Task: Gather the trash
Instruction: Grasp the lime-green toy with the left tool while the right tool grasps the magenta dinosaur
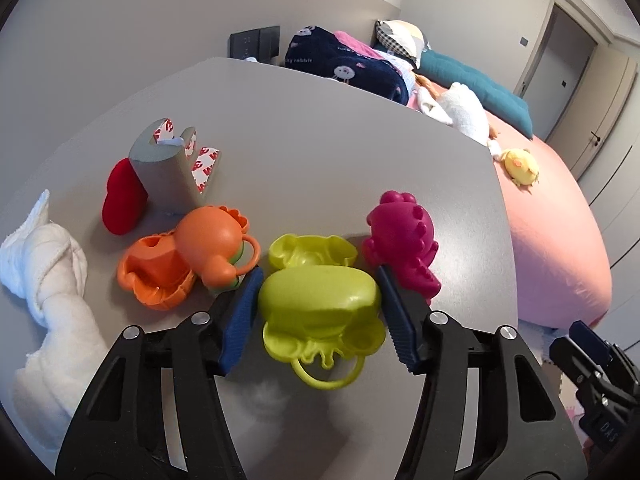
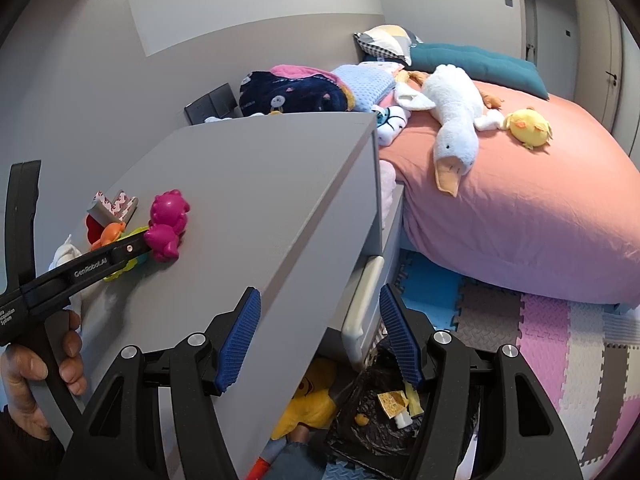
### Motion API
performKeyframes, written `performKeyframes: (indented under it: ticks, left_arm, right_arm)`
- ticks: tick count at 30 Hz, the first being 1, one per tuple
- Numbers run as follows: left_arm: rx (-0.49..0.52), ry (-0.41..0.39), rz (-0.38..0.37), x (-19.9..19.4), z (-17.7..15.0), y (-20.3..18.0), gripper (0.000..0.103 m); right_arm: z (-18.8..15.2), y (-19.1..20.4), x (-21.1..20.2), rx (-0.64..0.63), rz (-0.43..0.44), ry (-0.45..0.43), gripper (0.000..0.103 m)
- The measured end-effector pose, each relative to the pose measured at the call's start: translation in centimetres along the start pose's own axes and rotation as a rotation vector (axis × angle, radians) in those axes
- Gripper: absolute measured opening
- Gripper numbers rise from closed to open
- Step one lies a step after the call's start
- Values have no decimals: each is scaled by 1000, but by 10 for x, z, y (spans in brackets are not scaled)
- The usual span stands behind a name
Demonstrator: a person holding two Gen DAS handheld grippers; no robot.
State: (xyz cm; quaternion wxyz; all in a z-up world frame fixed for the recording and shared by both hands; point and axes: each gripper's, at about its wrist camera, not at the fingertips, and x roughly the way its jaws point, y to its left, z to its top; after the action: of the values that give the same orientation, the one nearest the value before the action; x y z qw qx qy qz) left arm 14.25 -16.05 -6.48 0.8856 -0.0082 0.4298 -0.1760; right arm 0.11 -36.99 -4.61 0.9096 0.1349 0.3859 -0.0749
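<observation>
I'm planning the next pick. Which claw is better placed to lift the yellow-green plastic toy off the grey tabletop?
Left. The left claw already straddles the yellow-green toy, one pad on each side. The right claw hangs past the tabletop edge, above the black trash bag, with nothing between its pads.

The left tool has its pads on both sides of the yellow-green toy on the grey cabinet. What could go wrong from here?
1. The yellow-green toy is rounded and smooth, so it may slip out of the left tool.
2. The orange toy and magenta toy sit right beside the pads; they could be nudged.
3. The trash bin stands on the floor beside the cabinet, so a dropped toy may miss it.
</observation>
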Motion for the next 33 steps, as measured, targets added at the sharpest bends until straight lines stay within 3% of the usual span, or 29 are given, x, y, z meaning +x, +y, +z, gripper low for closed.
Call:
performKeyframes:
  ticks: [33]
  left_arm:
    - [-93,-161,-15,-66,29,43,55]
  right_arm:
    - [54,124,64,-145,162,50,63]
